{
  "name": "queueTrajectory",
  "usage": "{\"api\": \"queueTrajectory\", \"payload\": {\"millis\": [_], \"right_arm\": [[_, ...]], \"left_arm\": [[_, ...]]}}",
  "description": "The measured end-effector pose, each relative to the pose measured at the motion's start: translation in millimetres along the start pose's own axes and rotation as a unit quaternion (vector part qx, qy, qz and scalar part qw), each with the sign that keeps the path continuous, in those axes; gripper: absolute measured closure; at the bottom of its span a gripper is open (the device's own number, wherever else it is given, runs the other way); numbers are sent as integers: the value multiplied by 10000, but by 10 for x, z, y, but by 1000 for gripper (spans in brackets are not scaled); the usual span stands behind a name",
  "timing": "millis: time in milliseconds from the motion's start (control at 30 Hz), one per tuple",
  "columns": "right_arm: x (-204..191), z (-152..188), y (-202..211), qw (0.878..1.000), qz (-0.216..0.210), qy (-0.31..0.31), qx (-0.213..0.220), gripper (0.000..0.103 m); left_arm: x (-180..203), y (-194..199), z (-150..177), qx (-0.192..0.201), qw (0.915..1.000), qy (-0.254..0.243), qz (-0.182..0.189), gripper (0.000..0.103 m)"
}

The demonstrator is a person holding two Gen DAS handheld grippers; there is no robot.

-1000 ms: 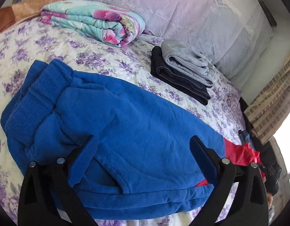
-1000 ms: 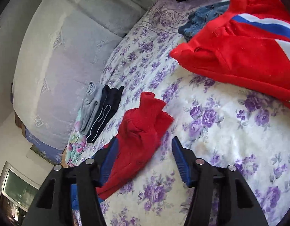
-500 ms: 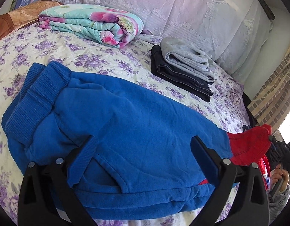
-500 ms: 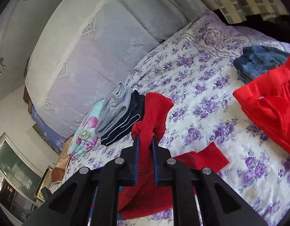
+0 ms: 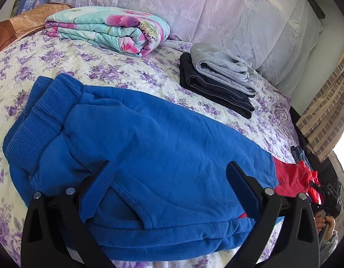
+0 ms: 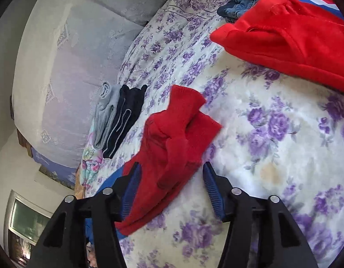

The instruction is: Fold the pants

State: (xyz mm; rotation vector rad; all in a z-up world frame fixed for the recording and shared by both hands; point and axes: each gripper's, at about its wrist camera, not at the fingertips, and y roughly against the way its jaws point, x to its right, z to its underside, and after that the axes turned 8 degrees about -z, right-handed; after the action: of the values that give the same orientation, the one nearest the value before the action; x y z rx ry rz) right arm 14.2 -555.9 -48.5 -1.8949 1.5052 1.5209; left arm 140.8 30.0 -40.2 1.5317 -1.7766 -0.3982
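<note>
the right claw (image 6: 170, 192) stands open, its jaws have just been opening, and the red leg ends (image 6: 172, 138) lie loose between the blue pads (image 6: 131, 189), not pressed by them. from this claw the pants run away to the far left, so their long axis goes from the red cuffs near the right hand to the blue waist at the other end. i judge the right hand is the nearer one for lifting the cuffs over.

the left claw (image 5: 169, 183) is wide open too and hovers over the blue part (image 5: 149, 145); whether its fingers touch the cloth i cannot tell. the ribbed waistband (image 5: 42, 116) lies to its far left, a pocket just in front, the red part to the right.

the pants are thick fleece, blue above and red below, lying flat on the flowered bed (image 5: 104, 67), the legs one on the other, the cuffs a little crumpled. further off lie a folded grey and black pile (image 5: 216, 78) and a blanket (image 5: 109, 29).
</note>
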Motion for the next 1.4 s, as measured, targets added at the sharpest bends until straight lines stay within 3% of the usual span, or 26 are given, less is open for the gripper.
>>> {"api": "queueTrajectory", "payload": {"millis": [67,200,267,333,433,467,567,700,767,900,1033,1133,1300,1400], "right_arm": [[-215,-96,-121,9993,-360,-20,-120,40],[-772,-436,-454,9947,-699,705,-268,27],[-848,-584,-734,9944,-452,779,-561,27],[-829,-648,-816,9957,-201,694,-585,27],[-805,-570,-482,9955,-667,632,-251,27],[-767,-510,-306,9955,-651,680,-108,28],[-436,-272,130,9985,-227,488,141,28],[62,-44,181,9997,115,-221,-64,48],[105,-9,84,9994,93,-310,-83,48],[-147,-171,-304,9971,-416,-531,-342,47],[-687,-540,-590,9932,-1060,180,-442,38],[-669,-549,-481,9958,-831,195,-322,38],[-225,-189,-90,9995,-160,31,-260,36],[-128,-151,-130,9991,-232,-174,-301,40]], "left_arm": [[10,-7,2,-7,10000,-26,-36,5],[32,-12,9,2,9999,-95,-106,5],[18,-13,5,1,9999,-78,-83,5],[18,-13,5,2,9999,-77,-76,5],[15,-14,6,9,10000,-70,-62,5],[20,-10,13,9,9999,-79,-75,5],[35,-9,23,34,9997,-169,-162,5],[74,-15,38,53,9993,-267,-264,5],[65,-16,34,56,9993,-259,-252,5],[82,-21,36,52,9992,-280,-275,5],[81,-17,38,56,9992,-273,-269,5],[76,-9,37,64,9995,-234,-225,5],[94,-9,48,74,9992,-272,-283,5],[102,-11,53,78,9990,-297,-317,5]]}}
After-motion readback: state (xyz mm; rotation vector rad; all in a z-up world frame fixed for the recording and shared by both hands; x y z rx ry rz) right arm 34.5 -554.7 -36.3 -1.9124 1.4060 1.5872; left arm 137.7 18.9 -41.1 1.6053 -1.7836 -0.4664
